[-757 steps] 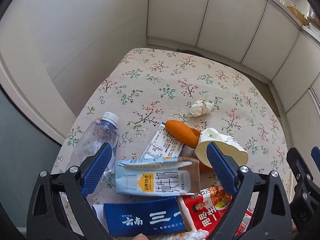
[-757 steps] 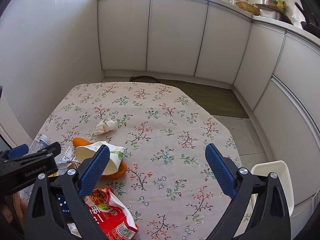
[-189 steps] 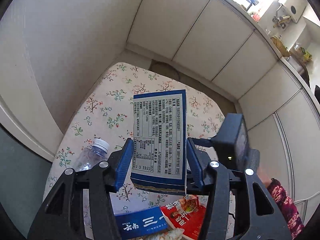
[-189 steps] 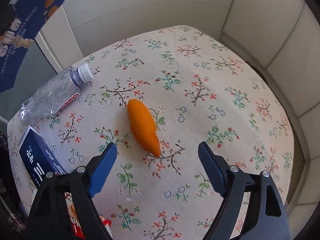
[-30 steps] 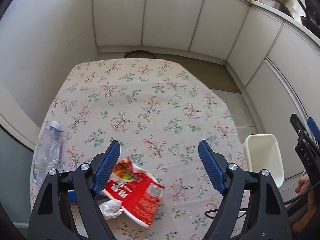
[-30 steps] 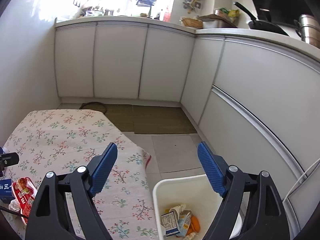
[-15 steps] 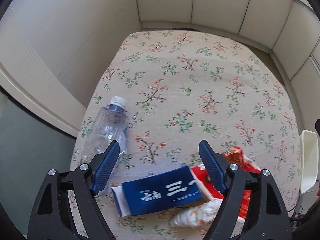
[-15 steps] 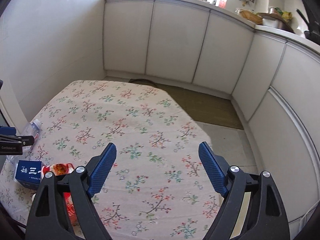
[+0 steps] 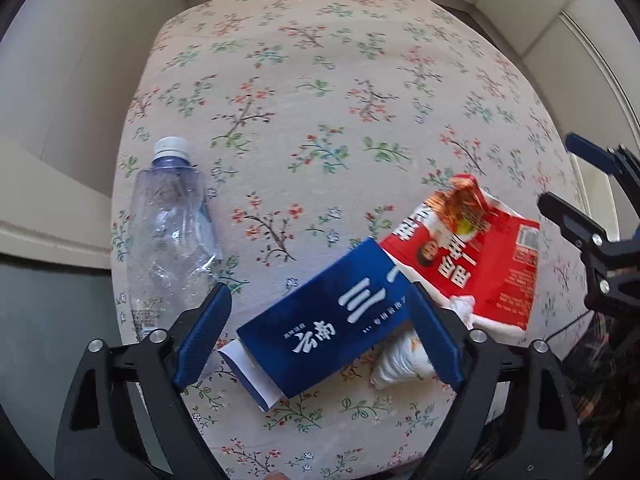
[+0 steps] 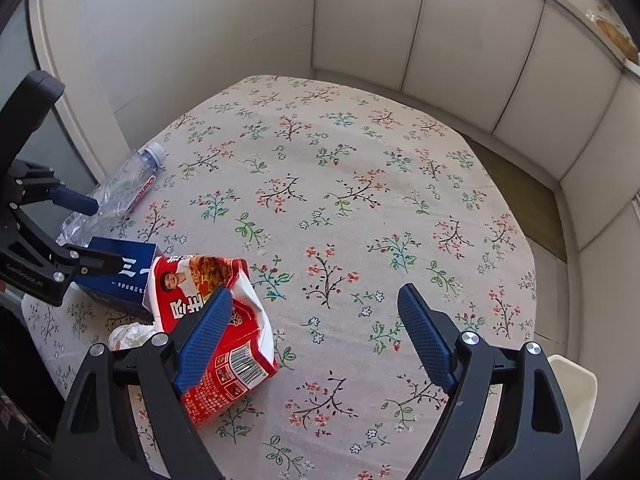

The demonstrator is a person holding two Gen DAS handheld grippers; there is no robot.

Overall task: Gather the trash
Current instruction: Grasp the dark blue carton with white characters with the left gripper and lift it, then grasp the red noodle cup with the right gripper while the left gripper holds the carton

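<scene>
Trash: left tool (image 9: 318, 330) hangs spread over blue carton (image 9: 324, 320); right tool (image 10: 316, 334) spread beside red wrapper (image 10: 218, 328).

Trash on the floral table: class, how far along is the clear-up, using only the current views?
Done: cannot be judged; the white bin shows only its rim. In hand: nothing; the left gripper hovers with open jaws around the blue box; the right gripper is open. Left: blue box, red packet, plastic bottle, crumpled tissue.
</scene>
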